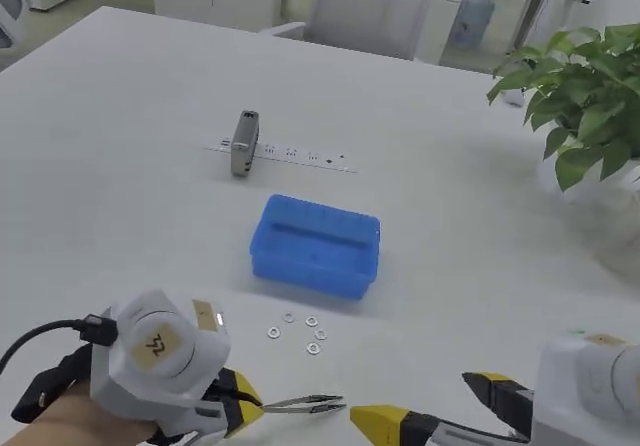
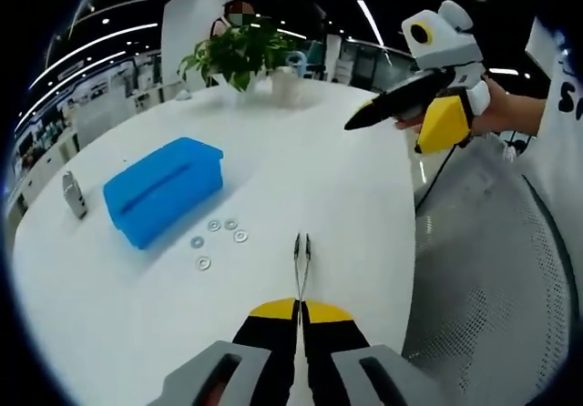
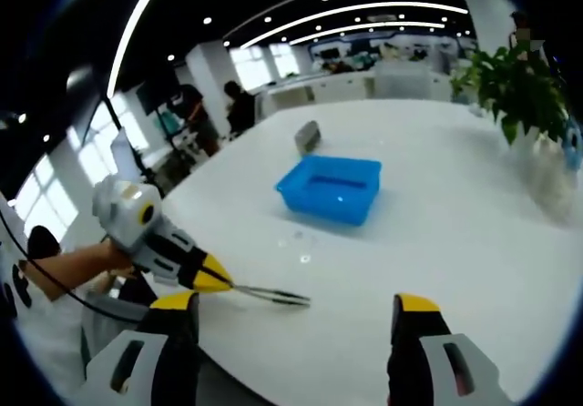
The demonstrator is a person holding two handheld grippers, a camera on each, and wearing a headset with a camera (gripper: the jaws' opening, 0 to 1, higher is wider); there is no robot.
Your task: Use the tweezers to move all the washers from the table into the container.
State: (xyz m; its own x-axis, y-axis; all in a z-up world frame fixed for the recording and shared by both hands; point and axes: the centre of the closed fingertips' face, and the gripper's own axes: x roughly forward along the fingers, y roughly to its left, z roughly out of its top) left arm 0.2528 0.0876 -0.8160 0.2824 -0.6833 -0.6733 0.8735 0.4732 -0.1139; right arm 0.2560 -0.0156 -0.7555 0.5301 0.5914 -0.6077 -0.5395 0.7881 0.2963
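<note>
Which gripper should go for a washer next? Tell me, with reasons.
Left. The left gripper has its jaws shut on the tweezers, and the washers lie on the table close to the tweezer tips. The right gripper is open and holds nothing.

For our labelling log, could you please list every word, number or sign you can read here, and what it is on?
None reads clearly.
On the left gripper: a dark zigzag sign, no letters.
On the power strip: marks too small to read.
On a person's shirt: dark print, cut off, unreadable.
</note>
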